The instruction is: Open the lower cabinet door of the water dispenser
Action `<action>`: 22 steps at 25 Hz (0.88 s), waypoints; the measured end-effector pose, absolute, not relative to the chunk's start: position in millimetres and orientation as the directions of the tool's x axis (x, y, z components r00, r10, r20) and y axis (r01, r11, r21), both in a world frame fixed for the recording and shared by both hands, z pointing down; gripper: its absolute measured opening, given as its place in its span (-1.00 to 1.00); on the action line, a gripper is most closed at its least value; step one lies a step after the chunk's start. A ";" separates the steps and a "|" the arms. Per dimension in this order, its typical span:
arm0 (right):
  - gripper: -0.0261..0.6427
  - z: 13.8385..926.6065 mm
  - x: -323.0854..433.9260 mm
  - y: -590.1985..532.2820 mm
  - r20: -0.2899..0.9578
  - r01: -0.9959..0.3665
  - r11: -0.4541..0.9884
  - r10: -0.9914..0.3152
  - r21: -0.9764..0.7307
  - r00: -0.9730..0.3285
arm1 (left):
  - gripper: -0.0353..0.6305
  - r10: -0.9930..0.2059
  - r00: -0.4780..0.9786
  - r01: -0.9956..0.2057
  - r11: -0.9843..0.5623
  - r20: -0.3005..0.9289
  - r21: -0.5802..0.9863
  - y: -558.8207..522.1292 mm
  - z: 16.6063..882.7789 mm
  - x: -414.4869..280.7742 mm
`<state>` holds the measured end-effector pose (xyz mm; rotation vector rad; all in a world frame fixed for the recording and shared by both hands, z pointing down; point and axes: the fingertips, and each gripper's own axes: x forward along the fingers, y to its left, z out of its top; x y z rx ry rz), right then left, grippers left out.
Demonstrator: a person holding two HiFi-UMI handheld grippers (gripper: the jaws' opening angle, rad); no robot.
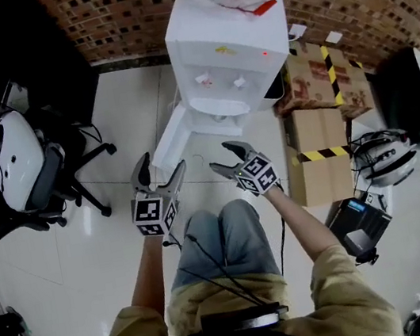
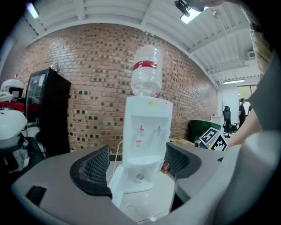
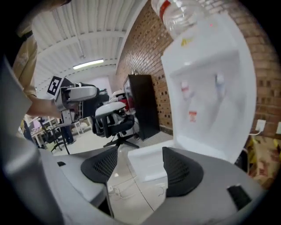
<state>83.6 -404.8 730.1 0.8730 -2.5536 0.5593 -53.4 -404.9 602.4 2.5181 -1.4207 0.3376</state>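
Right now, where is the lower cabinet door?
In the head view, the lower cabinet door hangs open at the left of the water dispenser, just beyond the left claw.

Right gripper (image 3: 139, 169) jaws apart, empty; water dispenser (image 3: 210, 101) right, lower door (image 3: 147, 156) swung open; office chair (image 3: 112, 118) behind.

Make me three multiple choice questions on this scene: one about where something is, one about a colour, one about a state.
1. In the head view, the cardboard boxes stand:
A) right of the water dispenser
B) on top of it
C) between the grippers

2. The dispenser's body is:
A) black
B) white
C) green

3. The lower cabinet door is:
A) shut
B) swung open
C) lying flat on the floor

Answers: 1 A, the boxes sit beside its right side; 2 B, its casing is white; 3 B, the door stands out from the cabinet.
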 end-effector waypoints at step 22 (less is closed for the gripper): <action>0.13 203.3 168.3 -252.8 -0.019 -0.969 0.188 -0.982 -0.159 -0.187 | 0.28 -0.789 0.606 -0.795 -0.606 0.104 0.031 -299.6 222.5 -29.6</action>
